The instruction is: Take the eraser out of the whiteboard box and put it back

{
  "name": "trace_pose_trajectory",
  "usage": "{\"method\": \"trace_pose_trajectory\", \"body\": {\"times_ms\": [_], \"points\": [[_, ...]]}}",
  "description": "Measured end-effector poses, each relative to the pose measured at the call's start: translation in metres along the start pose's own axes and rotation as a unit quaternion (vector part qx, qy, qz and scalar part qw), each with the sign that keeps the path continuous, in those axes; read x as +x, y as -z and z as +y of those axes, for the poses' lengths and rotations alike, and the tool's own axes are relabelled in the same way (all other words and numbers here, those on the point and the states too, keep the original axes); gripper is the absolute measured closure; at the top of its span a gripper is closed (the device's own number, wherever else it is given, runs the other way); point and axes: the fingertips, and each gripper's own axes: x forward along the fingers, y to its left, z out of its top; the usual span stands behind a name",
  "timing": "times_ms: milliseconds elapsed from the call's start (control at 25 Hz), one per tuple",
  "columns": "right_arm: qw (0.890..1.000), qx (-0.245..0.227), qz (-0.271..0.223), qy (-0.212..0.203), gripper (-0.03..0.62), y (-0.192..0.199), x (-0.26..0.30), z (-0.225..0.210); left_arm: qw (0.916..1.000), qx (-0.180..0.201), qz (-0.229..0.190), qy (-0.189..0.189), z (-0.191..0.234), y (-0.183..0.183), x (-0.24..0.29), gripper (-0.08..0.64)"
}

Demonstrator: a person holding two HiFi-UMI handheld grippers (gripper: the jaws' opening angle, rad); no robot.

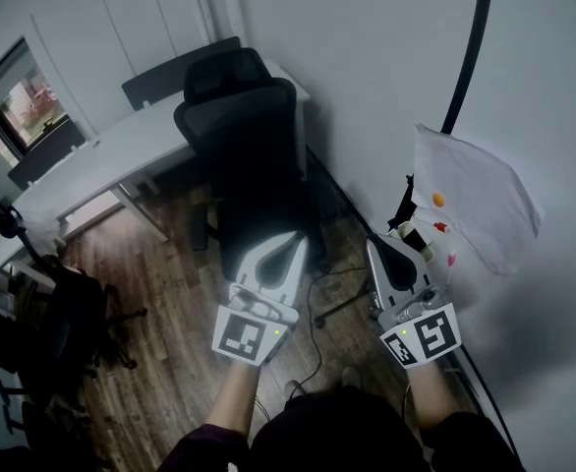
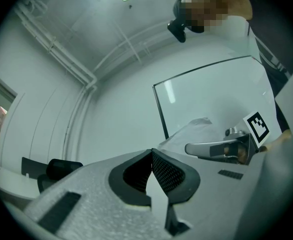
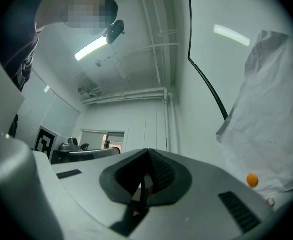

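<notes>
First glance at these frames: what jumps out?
A black high-backed office chair fills the middle of the head view. The left gripper and right gripper are held just below it, both with jaws together and nothing between them. On the wall at right hangs a crumpled white sheet with a small orange round dot on it.

Two grippers (image 1: 290,244) (image 1: 374,249), one desk (image 1: 121,150), perhaps three chairs (image 1: 249,155)

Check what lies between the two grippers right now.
The head view shows wooden floor, a thin black cable and a leg of the office chair's base there.
</notes>
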Motion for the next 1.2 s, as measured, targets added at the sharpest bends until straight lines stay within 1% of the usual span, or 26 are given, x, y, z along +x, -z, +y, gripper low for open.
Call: {"method": "trace_pose_trajectory", "body": {"times_ms": [520, 800, 1200], "points": [[1.000, 0.002, 0.003, 0.005, 0.589, 0.0045, 0.0012, -0.0035, 1.0000, -0.003, 0.006, 0.002, 0.0024, 0.0068, 0.0007, 0.555], [1.000, -0.012, 0.008, 0.008, 0.589, 0.0054, 0.0025, -0.0021, 0.9999, -0.005, 0.007, 0.005, 0.0013, 0.0076, 0.0022, 0.555], [1.000, -0.009, 0.009, 0.008, 0.590, 0.0078, 0.0029, -0.0041, 0.9999, -0.005, 0.009, 0.006, 0.0014, 0.0101, 0.0036, 0.555]]}}
